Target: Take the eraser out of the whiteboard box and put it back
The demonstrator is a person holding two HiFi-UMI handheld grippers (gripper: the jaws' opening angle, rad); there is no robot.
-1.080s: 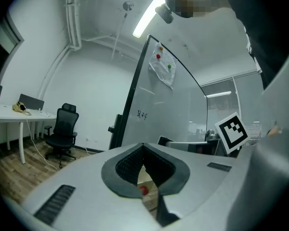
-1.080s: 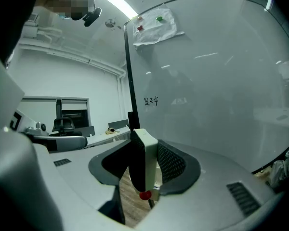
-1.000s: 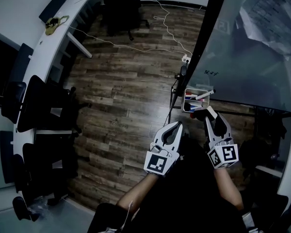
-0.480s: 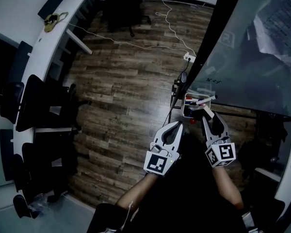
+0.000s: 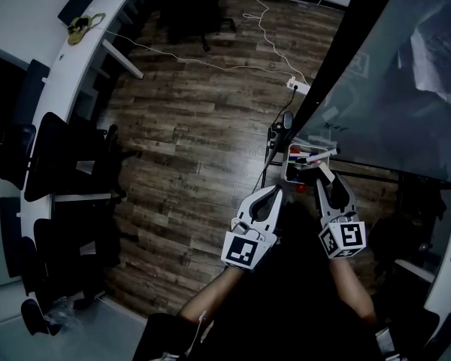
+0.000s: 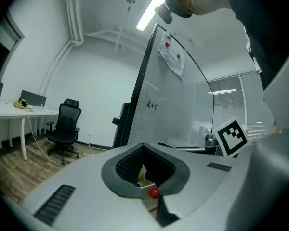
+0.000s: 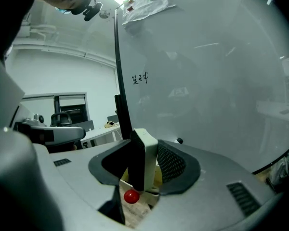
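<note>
My right gripper (image 5: pixel 326 174) (image 7: pixel 144 147) is shut on the eraser (image 7: pixel 143 159), a block with a dark felt face and a pale back, held upright between the pads. It hangs just at the near right of the white whiteboard box (image 5: pixel 292 165), which is fixed to the board's lower edge and holds red and blue markers. One marker (image 5: pixel 316 156) lies across the box's top. My left gripper (image 5: pixel 273 194) (image 6: pixel 143 147) is shut with nothing in it, a little nearer than the box and to its left. A small red ball (image 6: pixel 154 193) (image 7: pixel 131 196) shows low between the jaws.
The glass whiteboard (image 5: pixel 406 89) on its dark stand fills the right side. A power strip (image 5: pixel 299 86) and a white cable lie on the wooden floor. Black office chairs (image 5: pixel 68 164) and a long white desk (image 5: pixel 75 74) stand at the left.
Both grippers have sunk a little, the right one still shut on the eraser and now slightly closer to the box. The left gripper stays shut.
</note>
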